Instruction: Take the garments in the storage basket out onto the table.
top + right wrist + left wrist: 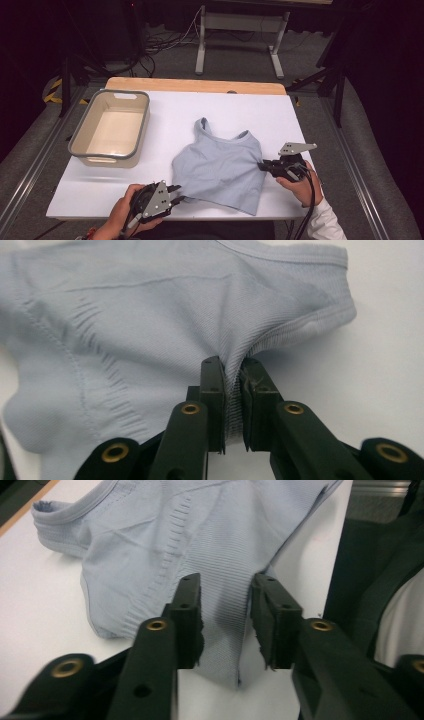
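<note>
Now the top (pixel 220 167) lies mid-table, the tub (pixel 110 127) at its ten o'clock. Right gripper (pixel 264 166) pinches the three-o'clock edge; left gripper (pixel 177 194) straddles the seven-o'clock hem corner, jaws apart. Probably a fold is starting: the left must close first.

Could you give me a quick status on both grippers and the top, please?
Right gripper shut on light blue crop top. Left gripper open, fingers straddling its hem corner. Basin well clear.
</note>
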The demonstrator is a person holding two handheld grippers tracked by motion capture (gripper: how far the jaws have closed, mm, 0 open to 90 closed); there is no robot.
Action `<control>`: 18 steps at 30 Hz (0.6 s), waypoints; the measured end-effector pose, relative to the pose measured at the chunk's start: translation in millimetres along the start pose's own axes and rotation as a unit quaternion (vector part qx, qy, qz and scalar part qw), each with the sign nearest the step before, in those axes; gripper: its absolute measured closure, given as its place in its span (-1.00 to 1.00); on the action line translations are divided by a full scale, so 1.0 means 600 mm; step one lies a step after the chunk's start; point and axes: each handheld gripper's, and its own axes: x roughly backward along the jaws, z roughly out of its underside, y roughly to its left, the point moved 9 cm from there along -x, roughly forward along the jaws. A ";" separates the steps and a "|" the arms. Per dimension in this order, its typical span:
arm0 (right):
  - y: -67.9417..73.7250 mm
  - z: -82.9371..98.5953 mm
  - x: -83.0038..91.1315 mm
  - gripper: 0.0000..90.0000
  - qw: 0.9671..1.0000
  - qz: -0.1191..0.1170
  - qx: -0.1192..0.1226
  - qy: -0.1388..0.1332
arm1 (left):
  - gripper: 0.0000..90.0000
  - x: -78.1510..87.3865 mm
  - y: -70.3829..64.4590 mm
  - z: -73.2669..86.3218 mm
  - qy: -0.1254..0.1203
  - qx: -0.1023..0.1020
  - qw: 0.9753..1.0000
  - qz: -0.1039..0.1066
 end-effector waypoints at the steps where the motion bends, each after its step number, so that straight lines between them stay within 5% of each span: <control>1: -0.002 0.003 -0.001 0.81 1.000 0.007 0.001 0.005 | 0.33 0.004 0.006 -0.001 -0.011 0.012 1.000 0.004; 6: -0.014 0.012 -0.010 0.82 0.998 0.045 0.017 0.035 | -0.07 -0.002 0.055 -0.005 -0.025 0.060 0.998 -0.011; 8: -0.016 0.011 -0.011 0.75 0.998 0.056 0.021 0.038 | -0.17 -0.015 0.075 -0.008 -0.019 0.063 0.998 -0.021; 13: -0.029 -0.019 -0.003 0.32 0.998 0.050 -0.019 -0.015 | -0.23 -0.066 0.147 -0.039 -0.020 0.090 0.995 -0.026; 18: -0.052 -0.048 -0.011 0.04 0.995 0.044 -0.071 -0.057 | -0.23 -0.122 0.222 -0.046 -0.002 0.134 0.990 -0.033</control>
